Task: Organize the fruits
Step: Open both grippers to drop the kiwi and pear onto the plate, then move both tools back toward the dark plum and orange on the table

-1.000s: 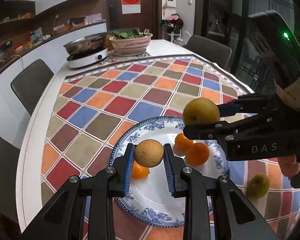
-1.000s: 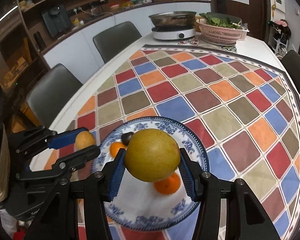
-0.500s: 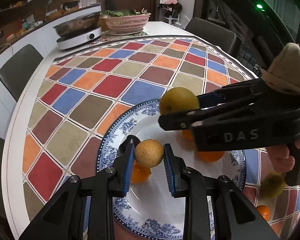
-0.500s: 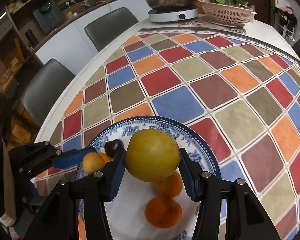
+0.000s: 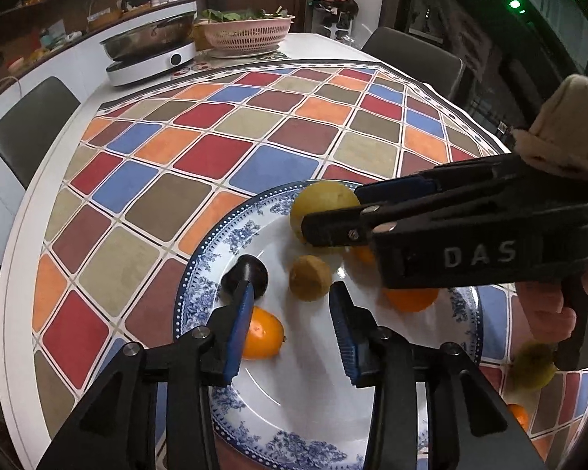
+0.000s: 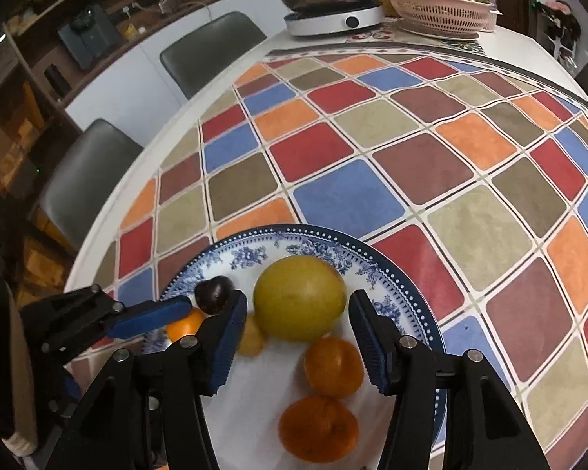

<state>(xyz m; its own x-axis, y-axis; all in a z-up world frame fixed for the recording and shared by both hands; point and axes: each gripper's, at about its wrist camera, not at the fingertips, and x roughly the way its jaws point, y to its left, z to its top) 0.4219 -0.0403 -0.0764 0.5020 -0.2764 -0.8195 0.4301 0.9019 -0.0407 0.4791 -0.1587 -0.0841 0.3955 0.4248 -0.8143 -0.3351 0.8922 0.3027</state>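
Observation:
A blue-patterned white plate sits on the checked tablecloth. My left gripper is open, with a small brown round fruit lying on the plate just ahead of its fingers. My right gripper is open around a large yellow pear that rests on the plate. The plate also holds a dark plum, a small orange fruit and two mandarins.
A yellow-green fruit and an orange one lie on the cloth right of the plate. An electric hotpot and a pink basket of greens stand at the far end. Chairs ring the table.
Both grippers lowered to the plate and opened. The brown fruit and the yellow pear left the jaws and now lie on the plate.

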